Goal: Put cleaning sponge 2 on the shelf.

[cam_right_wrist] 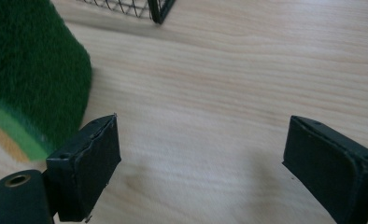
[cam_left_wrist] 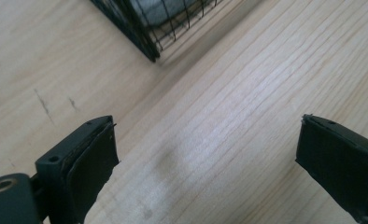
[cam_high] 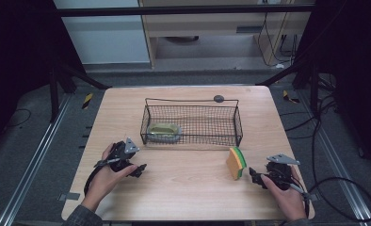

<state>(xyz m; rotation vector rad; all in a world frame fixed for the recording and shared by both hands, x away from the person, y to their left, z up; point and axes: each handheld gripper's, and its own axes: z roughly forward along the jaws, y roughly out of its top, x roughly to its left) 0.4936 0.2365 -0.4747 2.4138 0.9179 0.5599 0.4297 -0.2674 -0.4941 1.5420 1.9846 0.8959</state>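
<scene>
A black wire basket (cam_high: 192, 123) stands mid-table with a green sponge-like thing (cam_high: 164, 131) lying in its left end. A sponge (cam_high: 237, 163) with orange, light green and dark green layers stands on edge in front of the basket's right end. My right gripper (cam_high: 255, 177) rests on the table just right of that sponge, jaws open and empty; the sponge (cam_right_wrist: 32, 74) fills the upper left of the right gripper view. My left gripper (cam_high: 139, 168) lies low on the table's front left, open with bare wood between its jaws. The basket's corner (cam_left_wrist: 145, 28) shows ahead of it.
The wooden table (cam_high: 188, 188) has bare wood in front of the basket, between the two hands. A small dark round object (cam_high: 218, 99) sits at the back edge behind the basket. Cables and metal rails run along the floor on both sides.
</scene>
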